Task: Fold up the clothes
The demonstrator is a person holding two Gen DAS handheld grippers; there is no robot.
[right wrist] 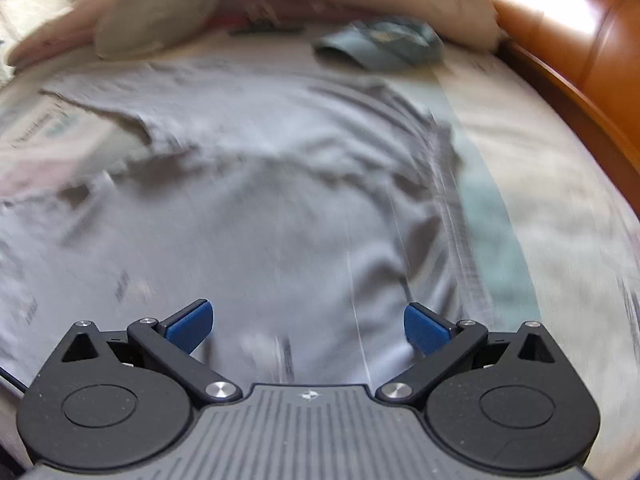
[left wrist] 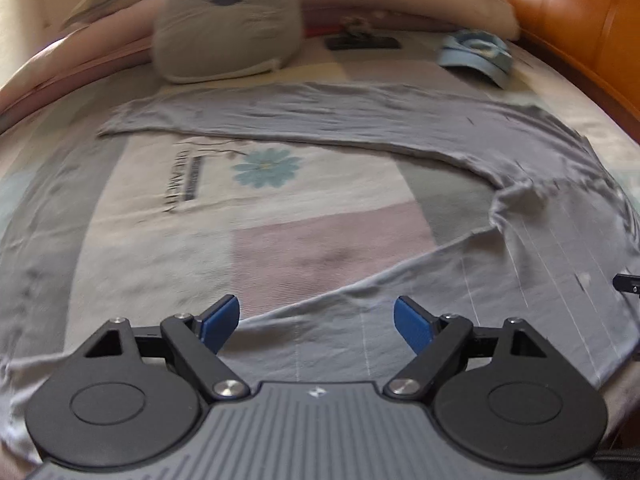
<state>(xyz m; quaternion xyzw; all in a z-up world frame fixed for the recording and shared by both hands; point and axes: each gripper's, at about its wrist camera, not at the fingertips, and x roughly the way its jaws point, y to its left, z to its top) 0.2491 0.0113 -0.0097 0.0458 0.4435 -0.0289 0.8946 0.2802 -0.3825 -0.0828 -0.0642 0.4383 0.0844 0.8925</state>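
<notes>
Grey trousers [left wrist: 360,120] lie spread on the bed, one leg stretched across the far side and the other leg [left wrist: 400,304] running towards me. My left gripper [left wrist: 316,322] is open and empty, just above the near leg. In the right wrist view the grey trousers [right wrist: 280,200] fill the middle, blurred by motion. My right gripper [right wrist: 308,326] is open and empty above the cloth. A black part of the right gripper shows at the right edge of the left wrist view [left wrist: 628,282].
The bed has a patchwork cover [left wrist: 280,208] with a blue flower print. A grey cushion [left wrist: 228,28] and pink bedding [left wrist: 420,0] lie at the back. A light blue cap [left wrist: 476,56] and a dark flat object [left wrist: 362,42] lie beyond the trousers. An orange-brown headboard [left wrist: 580,20] runs along the right.
</notes>
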